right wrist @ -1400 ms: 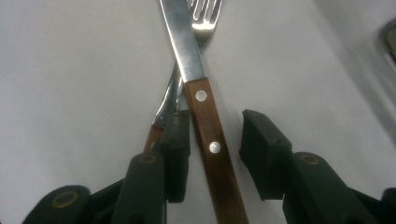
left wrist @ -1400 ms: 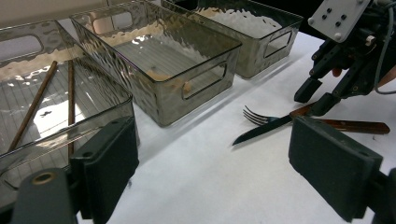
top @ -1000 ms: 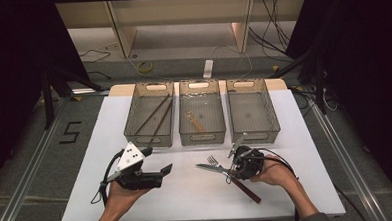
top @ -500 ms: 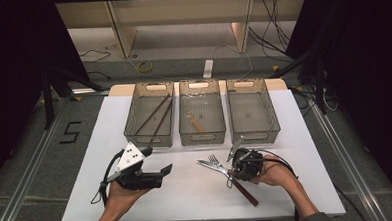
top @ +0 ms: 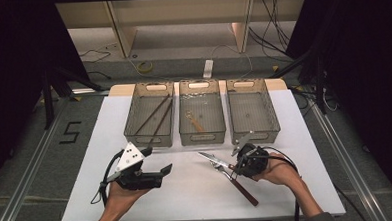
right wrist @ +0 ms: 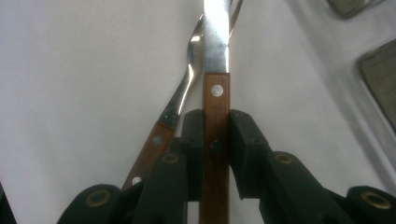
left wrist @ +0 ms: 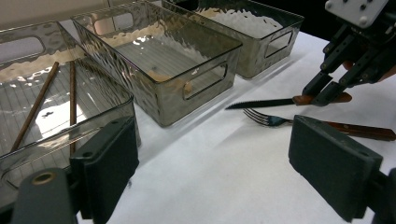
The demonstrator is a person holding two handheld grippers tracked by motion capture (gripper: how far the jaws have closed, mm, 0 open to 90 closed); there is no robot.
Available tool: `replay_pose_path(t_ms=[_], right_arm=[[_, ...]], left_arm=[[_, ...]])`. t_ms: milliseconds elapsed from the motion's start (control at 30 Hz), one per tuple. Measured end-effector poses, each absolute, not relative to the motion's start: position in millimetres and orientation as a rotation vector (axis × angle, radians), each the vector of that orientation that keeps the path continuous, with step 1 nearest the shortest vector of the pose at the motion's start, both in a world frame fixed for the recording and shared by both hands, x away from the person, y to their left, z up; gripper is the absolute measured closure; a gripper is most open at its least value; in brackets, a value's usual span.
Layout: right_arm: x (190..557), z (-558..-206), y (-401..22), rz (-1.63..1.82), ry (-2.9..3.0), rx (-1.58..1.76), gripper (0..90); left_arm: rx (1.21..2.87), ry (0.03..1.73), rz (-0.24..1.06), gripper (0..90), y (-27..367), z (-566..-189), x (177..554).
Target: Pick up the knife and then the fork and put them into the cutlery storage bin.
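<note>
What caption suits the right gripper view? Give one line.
Right hand-held gripper shut on a knife handle, fork alongside on the white table.

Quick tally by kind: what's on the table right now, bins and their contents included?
Bins: 3
Chopsticks: 2, in the left bin
Spoon: 1, in the middle bin
Knife: 1, clamped in the right gripper
Fork: 1, on the table
Total: 8
</note>
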State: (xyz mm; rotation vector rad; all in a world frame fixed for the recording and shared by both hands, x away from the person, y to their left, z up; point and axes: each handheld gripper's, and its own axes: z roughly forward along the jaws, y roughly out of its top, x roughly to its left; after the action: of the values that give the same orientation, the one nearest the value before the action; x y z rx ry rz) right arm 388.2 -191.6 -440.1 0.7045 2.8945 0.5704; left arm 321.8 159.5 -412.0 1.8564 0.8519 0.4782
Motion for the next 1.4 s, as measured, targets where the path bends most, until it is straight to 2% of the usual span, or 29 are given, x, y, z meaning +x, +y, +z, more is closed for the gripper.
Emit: replay_pose_path(t_ms=[333,1000,1400], right_arm=[[392.3,-424.2,-204.0,0.787,2.843,0.788,77.1],[407.7,-394.3,-217.7,0.936,2.653,0.923,77.1],[417.3,-388.3,-220.5,0.985,2.599,0.965,77.0]], left_arm=[[1.84,0.858,0.467,15.4,160.4,-411.8,321.8],[1.818,0.86,0.457,15.4,163.0,-411.5,322.5],[1.819,0.858,0.46,15.4,162.5,-411.4,322.1]])
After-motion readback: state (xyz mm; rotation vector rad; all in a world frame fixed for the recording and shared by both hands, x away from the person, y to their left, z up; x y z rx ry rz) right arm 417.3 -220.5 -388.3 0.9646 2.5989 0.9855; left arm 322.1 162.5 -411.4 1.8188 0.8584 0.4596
